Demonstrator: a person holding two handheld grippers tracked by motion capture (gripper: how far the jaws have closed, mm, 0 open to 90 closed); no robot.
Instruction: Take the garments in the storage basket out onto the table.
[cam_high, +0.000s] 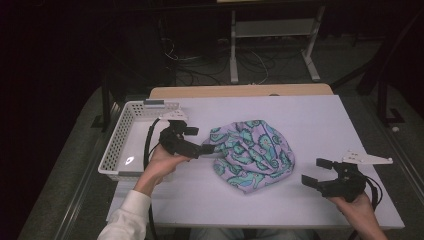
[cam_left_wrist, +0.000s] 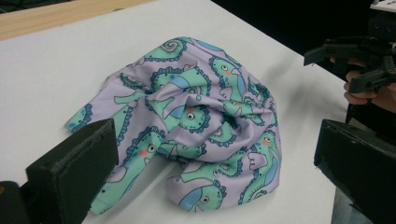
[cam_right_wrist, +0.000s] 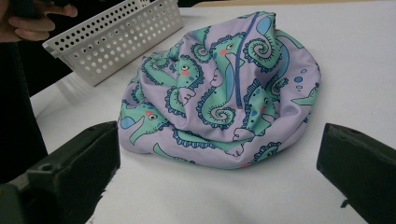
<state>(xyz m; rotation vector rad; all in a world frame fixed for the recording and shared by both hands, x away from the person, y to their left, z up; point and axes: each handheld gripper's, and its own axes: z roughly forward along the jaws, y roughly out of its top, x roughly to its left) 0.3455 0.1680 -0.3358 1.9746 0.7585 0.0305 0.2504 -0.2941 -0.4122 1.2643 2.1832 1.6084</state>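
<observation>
A crumpled lilac cloth printed with green seahorses lies in a loose heap near the middle of the white table, nothing pinning it down. To its left, along the table's left edge, stands a white perforated basket; the high view shows its pale floor bare apart from a small bright spot of light, and no item lies in the part that can be seen. In the right gripper view the basket's holed wall sits just behind the cloth's far left side, close to it, though whether they touch cannot be told. The left gripper is held between the basket and the cloth, its tips at the cloth's left edge; in the left gripper view its black jaws stand wide apart with the heap between and beyond them, one jaw right at a flat corner of the fabric, nothing clamped. The right gripper hovers over bare table to the right of the cloth, apart from it, jaws also spread wide and empty. A wooden strip runs along the table's far edge.
</observation>
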